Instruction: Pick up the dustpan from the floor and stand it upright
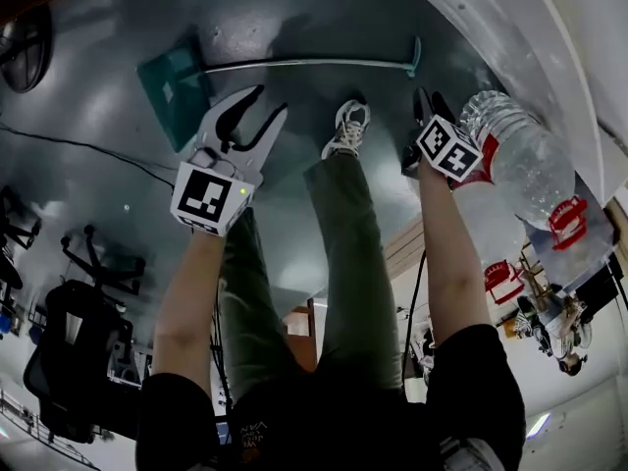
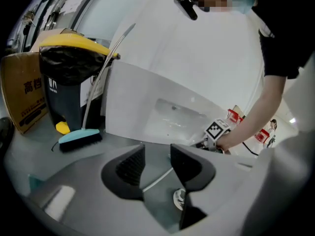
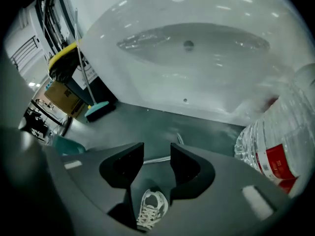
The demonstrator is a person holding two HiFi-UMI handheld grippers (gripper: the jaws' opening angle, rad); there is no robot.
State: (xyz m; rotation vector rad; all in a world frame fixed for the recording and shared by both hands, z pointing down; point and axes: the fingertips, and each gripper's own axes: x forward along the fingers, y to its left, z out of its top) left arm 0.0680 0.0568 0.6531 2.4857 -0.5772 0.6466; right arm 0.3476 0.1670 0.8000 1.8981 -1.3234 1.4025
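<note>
While both hover above the floor (image 1: 294, 18), the left gripper (image 1: 263, 106) and right gripper (image 1: 428, 101) each hold their jaws partly apart, with nothing between them. The dustpan (image 1: 175, 94) lies flat just ahead of the left gripper, its handle running across toward the right one. Only the head view shows it whole; each gripper view catches just the handle past its jaws. Those views add a broom (image 2: 80, 137) and bin (image 2: 69, 82) far ahead. A bottle (image 1: 520, 160) sits close right of the right gripper. The floor is dark and glossy.
</note>
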